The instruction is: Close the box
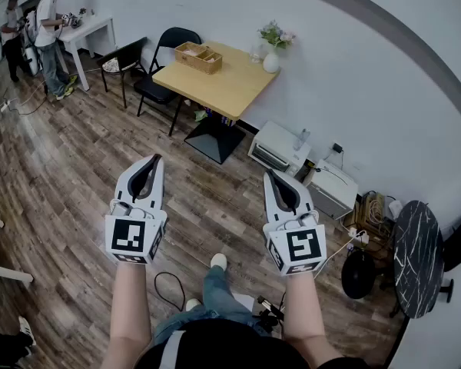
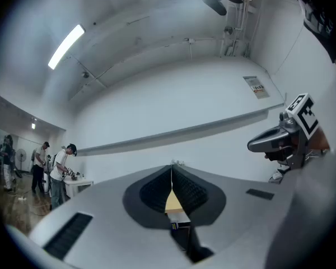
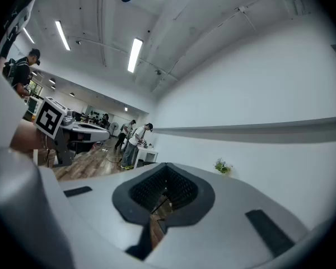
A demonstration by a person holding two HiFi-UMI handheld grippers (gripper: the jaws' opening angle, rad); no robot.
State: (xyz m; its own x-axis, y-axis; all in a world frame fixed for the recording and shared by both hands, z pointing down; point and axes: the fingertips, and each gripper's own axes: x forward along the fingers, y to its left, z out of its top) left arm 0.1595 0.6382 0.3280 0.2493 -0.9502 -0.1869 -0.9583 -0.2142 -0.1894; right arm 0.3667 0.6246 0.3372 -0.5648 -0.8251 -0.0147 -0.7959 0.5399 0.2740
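Hovering empty with jaws pressed together, the left gripper (image 1: 154, 160) and right gripper (image 1: 268, 174) could merely shove the distant box (image 1: 199, 57).

White shells, black pads, black-on-white square markers on the left gripper (image 1: 157, 158) and right gripper (image 1: 267, 174). Tan box (image 1: 199, 57) on a light yellow-wood surface (image 1: 230, 91). Dark brown plank floor (image 1: 61, 175). Black chairs (image 1: 165, 52). White wall (image 1: 353, 68). Black marble side table (image 1: 417, 256), white veins.
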